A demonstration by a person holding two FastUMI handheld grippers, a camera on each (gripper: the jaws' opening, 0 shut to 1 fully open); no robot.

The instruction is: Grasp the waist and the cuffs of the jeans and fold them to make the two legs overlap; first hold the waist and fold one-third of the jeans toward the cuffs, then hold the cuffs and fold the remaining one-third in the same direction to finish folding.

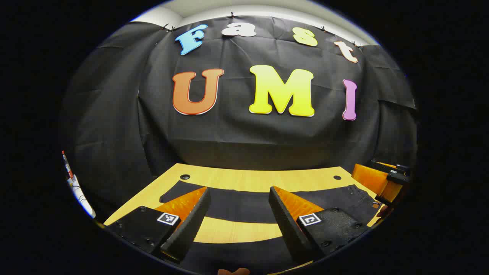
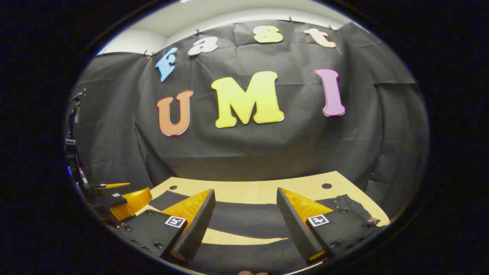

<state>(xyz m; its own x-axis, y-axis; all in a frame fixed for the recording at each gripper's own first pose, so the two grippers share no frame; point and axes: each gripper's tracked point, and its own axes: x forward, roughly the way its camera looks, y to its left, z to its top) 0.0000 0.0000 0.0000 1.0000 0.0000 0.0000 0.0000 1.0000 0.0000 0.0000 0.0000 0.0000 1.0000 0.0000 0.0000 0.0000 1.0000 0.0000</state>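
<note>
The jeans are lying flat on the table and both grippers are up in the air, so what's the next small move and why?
Probably lower both grippers toward the jeans. They lie spread on the wooden table, legs apart with bare wood between them, so no fold has begun. The left gripper and right gripper both stand open above the cloth, holding nothing; the waist end lies to the right.

I count one pair of jeans (image 1: pixel 244 204), dark, with its two legs lying apart across my one wooden table (image 1: pixel 244 179). The table has two round holes (image 1: pixel 185 177) near its far edge. I have two grippers: the left gripper (image 1: pixel 238 208) and the right gripper (image 2: pixel 244 210), each with two fingers (image 1: pixel 191 223) spread wide and two square markers (image 1: pixel 168 219).
</note>
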